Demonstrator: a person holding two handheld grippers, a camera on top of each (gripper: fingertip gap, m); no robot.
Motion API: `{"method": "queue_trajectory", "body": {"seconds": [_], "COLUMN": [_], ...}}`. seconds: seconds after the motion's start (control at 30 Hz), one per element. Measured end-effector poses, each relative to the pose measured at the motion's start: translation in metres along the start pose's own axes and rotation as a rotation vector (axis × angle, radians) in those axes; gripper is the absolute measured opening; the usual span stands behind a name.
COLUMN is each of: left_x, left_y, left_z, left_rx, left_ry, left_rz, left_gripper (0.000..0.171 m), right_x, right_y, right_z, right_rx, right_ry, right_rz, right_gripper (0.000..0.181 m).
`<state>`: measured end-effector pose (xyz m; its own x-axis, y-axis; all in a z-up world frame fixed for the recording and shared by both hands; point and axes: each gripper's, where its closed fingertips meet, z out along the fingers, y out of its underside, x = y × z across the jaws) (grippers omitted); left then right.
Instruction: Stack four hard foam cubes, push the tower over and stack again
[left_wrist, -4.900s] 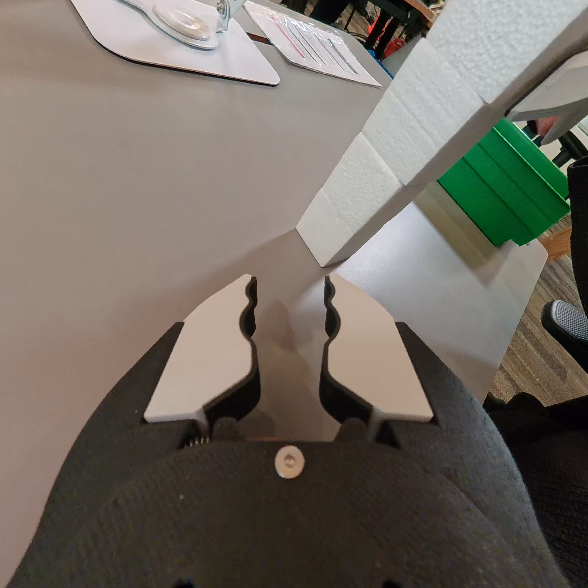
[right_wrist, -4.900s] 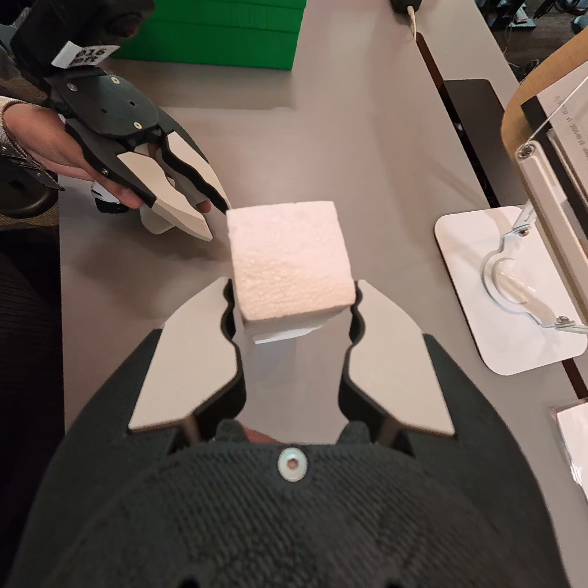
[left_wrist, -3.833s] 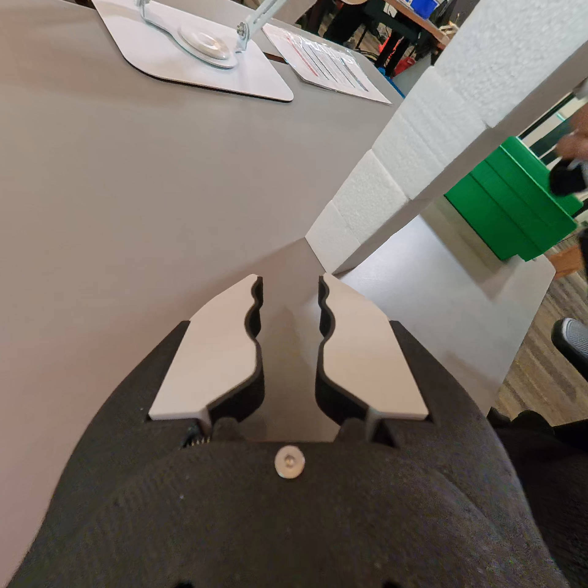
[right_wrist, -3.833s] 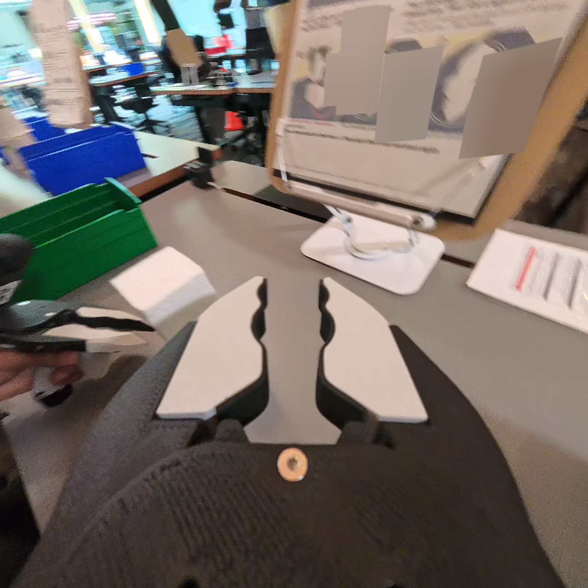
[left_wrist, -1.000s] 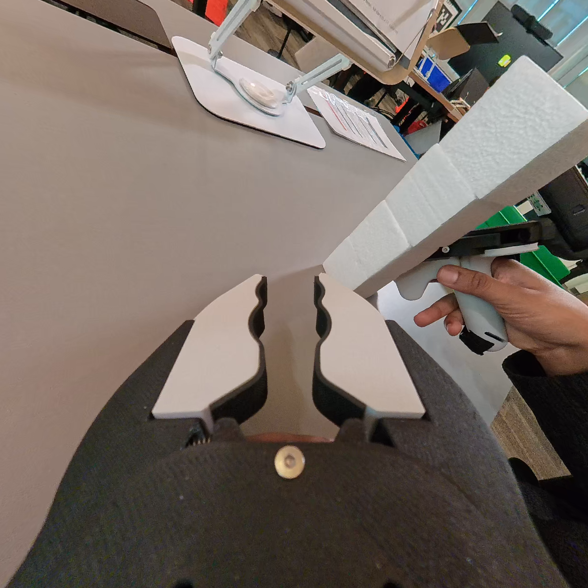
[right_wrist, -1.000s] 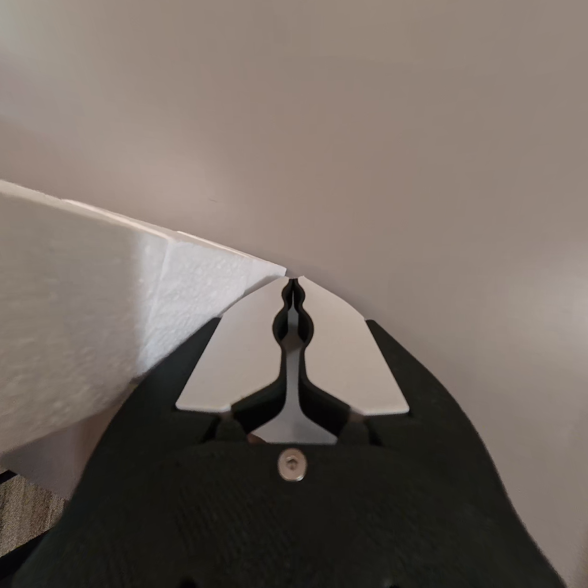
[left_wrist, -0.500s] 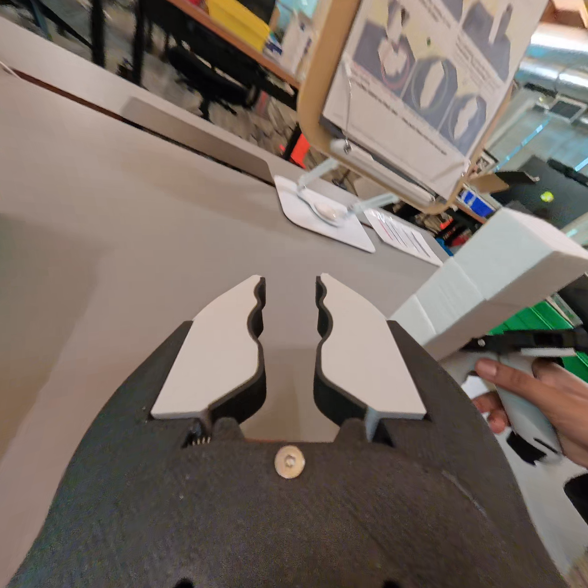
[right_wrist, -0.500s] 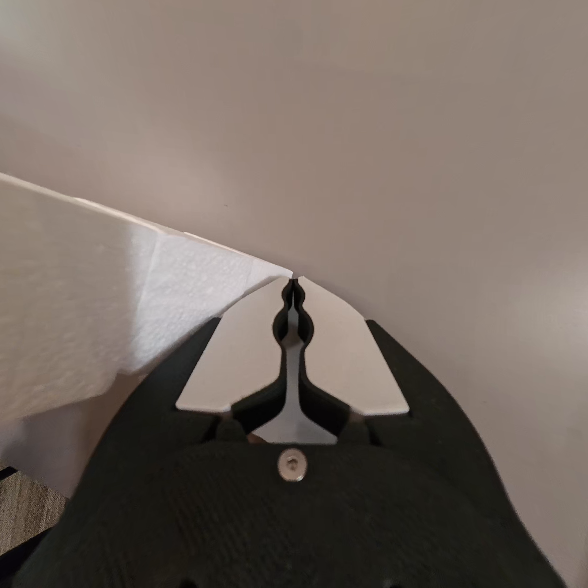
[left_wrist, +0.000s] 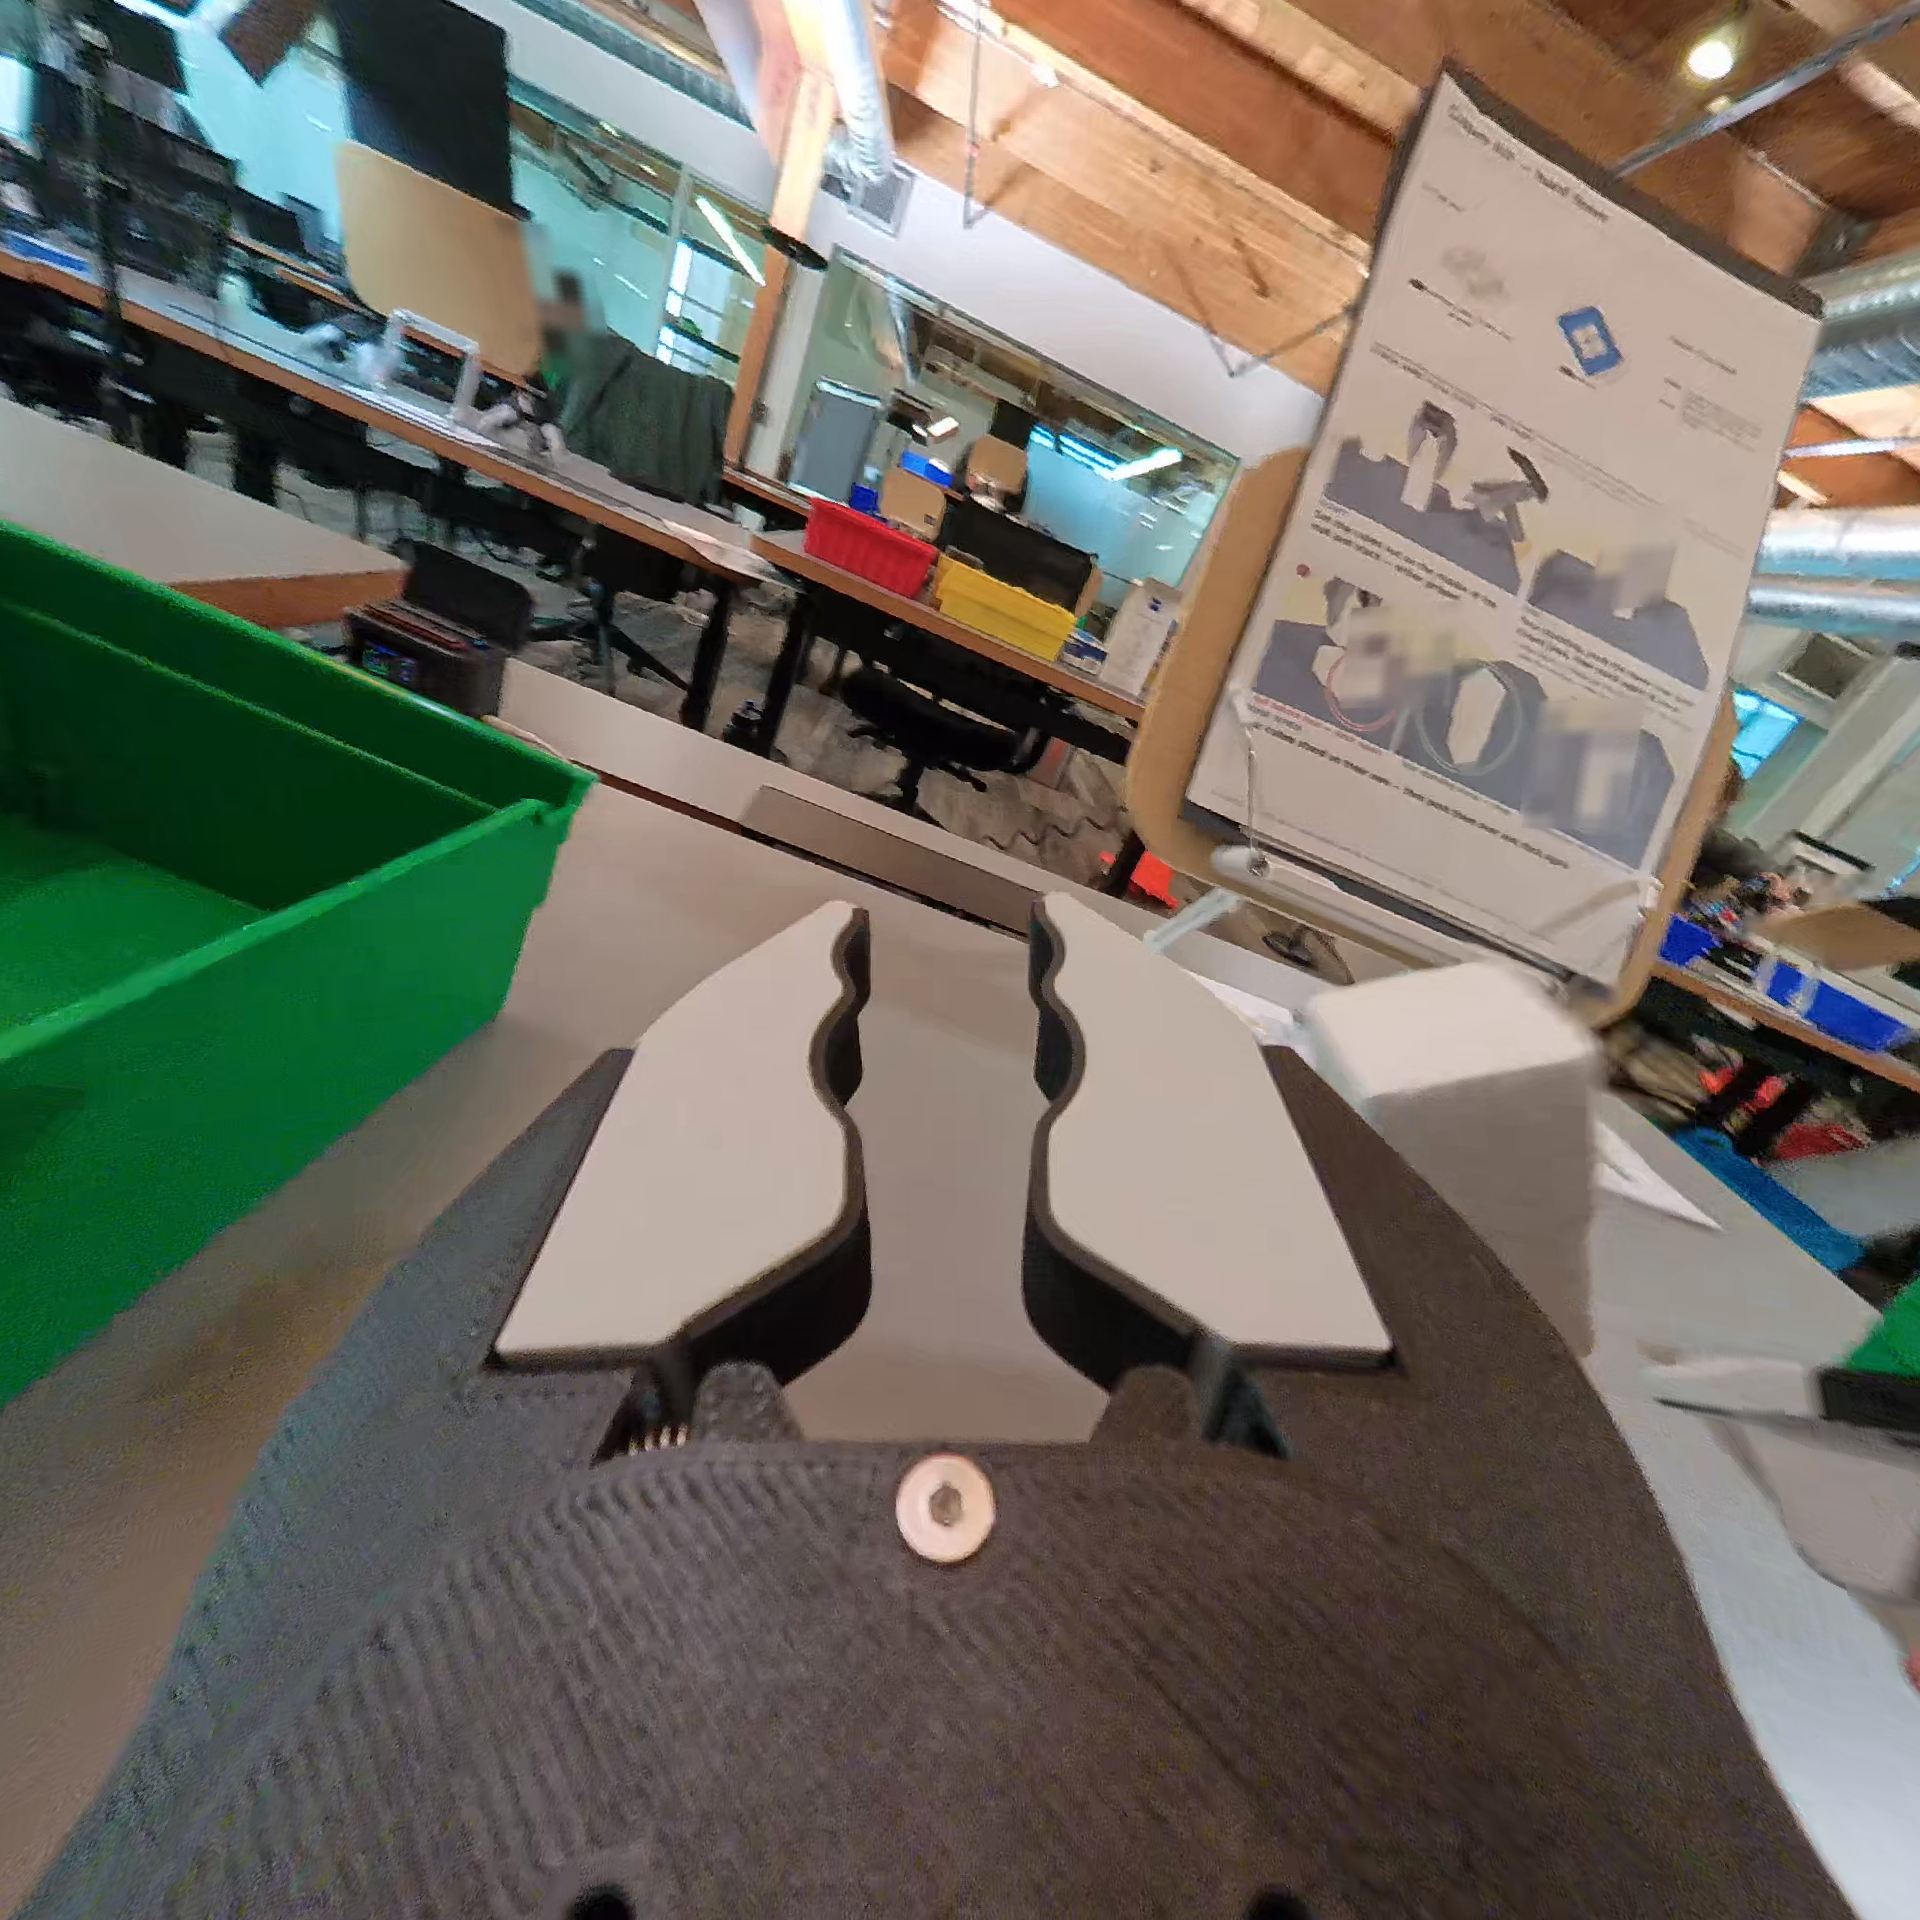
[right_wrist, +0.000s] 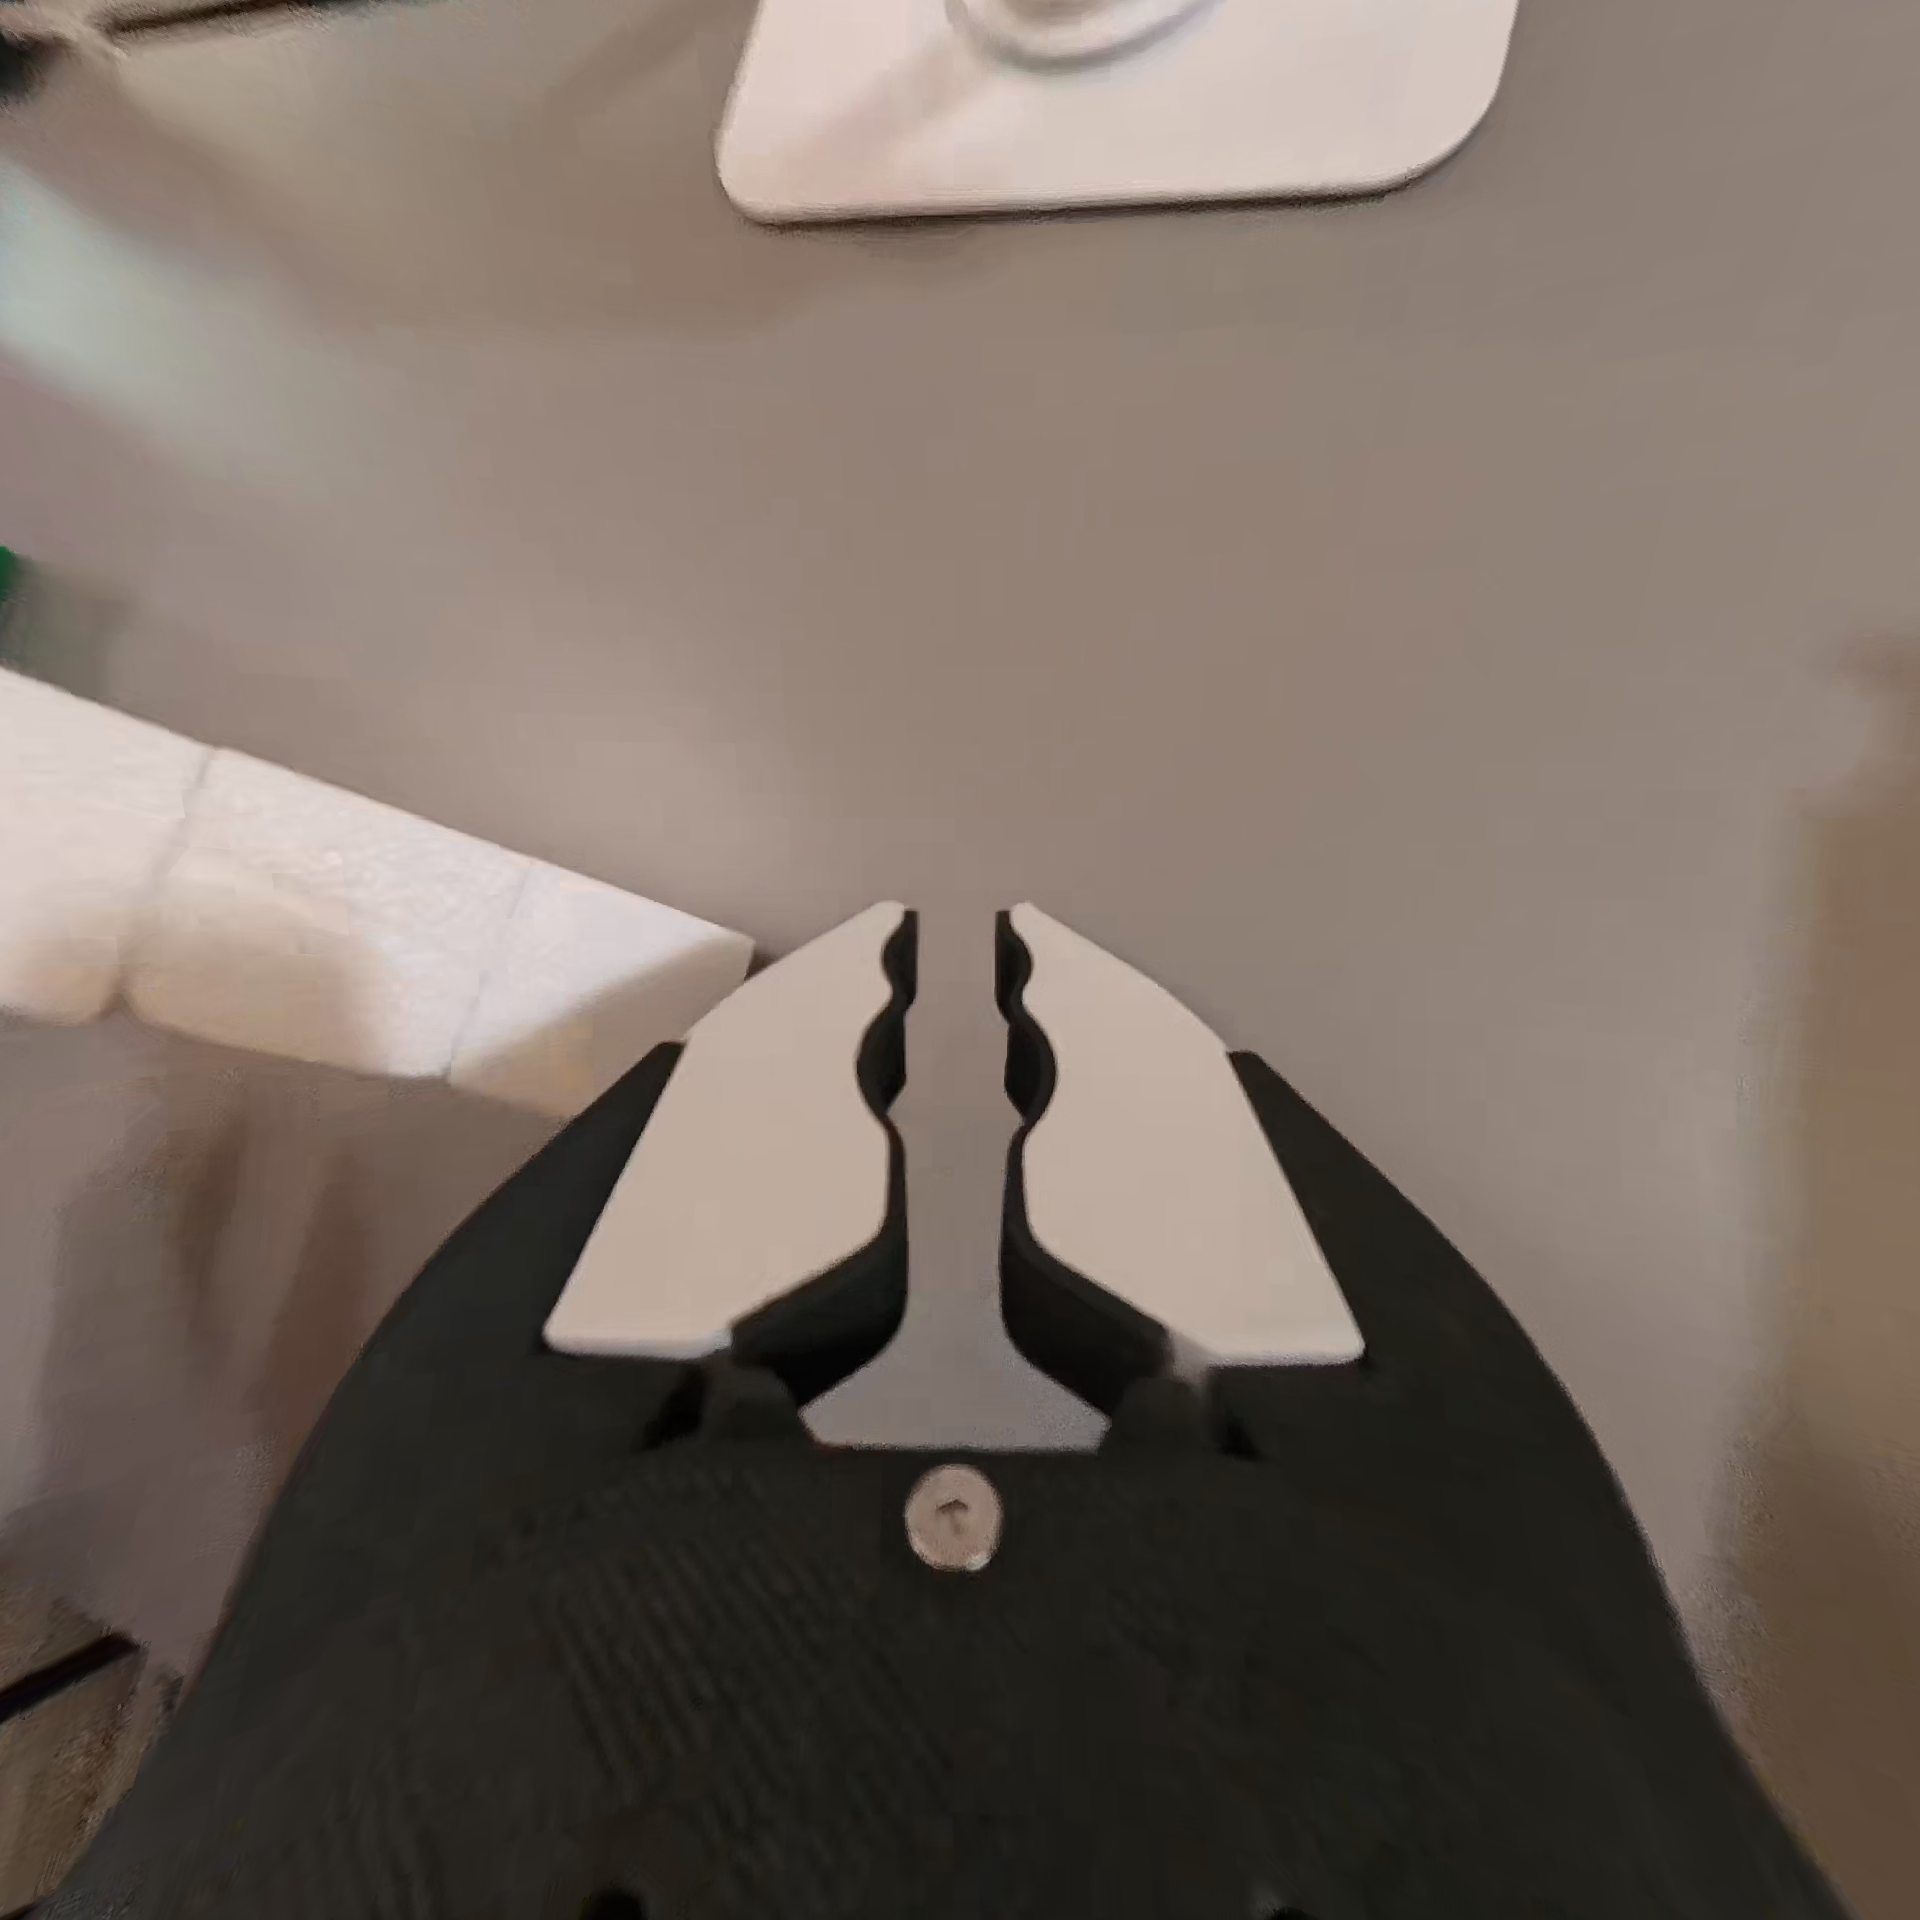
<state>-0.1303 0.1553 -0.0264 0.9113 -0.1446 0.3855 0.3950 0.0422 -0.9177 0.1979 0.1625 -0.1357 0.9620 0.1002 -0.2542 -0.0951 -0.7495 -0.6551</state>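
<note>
- Presently, left gripper (left_wrist: 945, 935) hangs over the grey surface (left_wrist: 675, 935), jaws apart, gripping nothing.
- Green bin (left_wrist: 260, 883) at its 9 o'clock; white foam block (left_wrist: 1455, 1070) at 3 o'clock, near, untouched.
- Instruction board (left_wrist: 1507, 623) on a stand at 1 o'clock.
- Right gripper (right_wrist: 954, 920): jaws slightly apart, empty.
- Foam stack (right_wrist: 312, 925) at its 9 o'clock, just beside the left finger; contact unclear.
- White stand base (right_wrist: 1122, 114) at 12 o'clock, well apart.
</note>
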Motion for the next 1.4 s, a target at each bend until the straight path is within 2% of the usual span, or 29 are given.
{"method": "queue_trajectory", "body": {"seconds": [0.13,0.2,0.3,0.47,0.53,0.63,0.7,0.8,0.97,1.27,1.4], "left_x": [-0.033,-0.049,-0.063,-0.046,-0.041,-0.032,-0.02,-0.004,0.022,0.05,0.056], "left_y": [-0.035,-0.037,-0.024,-0.005,-0.002,0.006,0.019,0.049,0.079,0.123,0.123], "left_z": [-0.01,-0.009,-0.004,0.006,0.007,0.01,0.013,0.017,0.017,0.004,-0.003], "left_rx": [0.145,0.13,0.069,-0.007,-0.016,-0.044,-0.103,-0.247,-0.334,-0.476,-0.463], "left_ry": [-0.136,-0.177,-0.185,-0.117,-0.105,-0.063,0.008,0.069,0.15,0.266,0.29], "left_rz": [0.057,0.066,-0.004,0.059,0.108,0.118,0.102,0.161,0.289,0.29,0.344], "left_gripper": [0.033,0.034,0.035,0.034,0.034,0.032,0.032,0.033,0.034,0.034,0.033], "right_x": [0.001,0.001,-0.002,-0.025,-0.048,-0.084,-0.099,-0.107,-0.11,-0.103,-0.106], "right_y": [-0.015,-0.016,-0.014,-0.016,-0.012,0.006,0.015,0.025,0.041,0.023,0.02], "right_z": [-0.023,-0.029,-0.031,-0.031,-0.037,-0.047,-0.044,-0.023,0.005,0.015,0.019], "right_rx": [0.145,0.189,0.21,0.305,0.381,0.416,0.363,0.298,0.188,0.235,0.232], "right_ry": [-0.114,-0.145,-0.19,-0.341,-0.492,-0.718,-0.773,-0.746,-0.728,-0.686,-0.694], "right_rz": [-0.024,-0.05,-0.098,-0.238,-0.348,-0.458,-0.519,-0.605,-0.732,-0.746,-0.729], "right_gripper": [0.021,0.022,0.026,0.032,0.031,0.042,0.06,0.072,0.071,0.07,0.069]}}
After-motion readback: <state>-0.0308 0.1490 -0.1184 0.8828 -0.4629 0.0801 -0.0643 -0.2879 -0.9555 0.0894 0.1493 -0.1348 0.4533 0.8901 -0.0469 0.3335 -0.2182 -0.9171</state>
